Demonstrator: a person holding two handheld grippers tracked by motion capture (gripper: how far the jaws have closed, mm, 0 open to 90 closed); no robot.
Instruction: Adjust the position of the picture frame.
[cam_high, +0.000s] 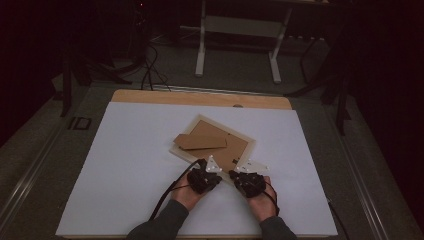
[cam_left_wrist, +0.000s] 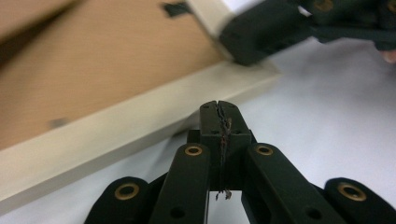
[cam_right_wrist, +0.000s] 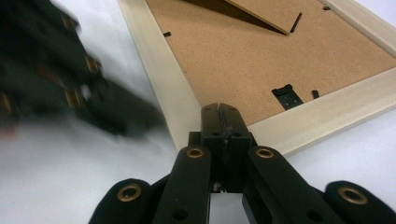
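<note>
Picture frame (cam_high: 212, 141) face-down on the white sheet (cam_high: 125, 165), brown backing board up, set at a slant so its near corner points toward the person. Long axis running from near-right up to far-left in the high view. Fold-out cardboard stand (cam_high: 200, 142) resting on the backing, toward the far-left part.

Left gripper (cam_high: 206, 172): jaws pressed together, nothing between them, tip just short of the pale near-left rail (cam_left_wrist: 116, 135) in the left gripper view, close beside it though contact cannot be told. Frame lying ahead and to the left of that tip.

Right gripper (cam_high: 243, 176): likewise closed and empty, tip right at the near corner where the two pale rails meet (cam_right_wrist: 187, 116). Small black turn-clip (cam_right_wrist: 287, 96) on the backing just ahead and to the right of the tip, a second tiny clip (cam_right_wrist: 166, 34) farther up the left rail.

Both hands about equally near; judged by reach, right one better placed for the clip, left one placed to steady the rail.
</note>
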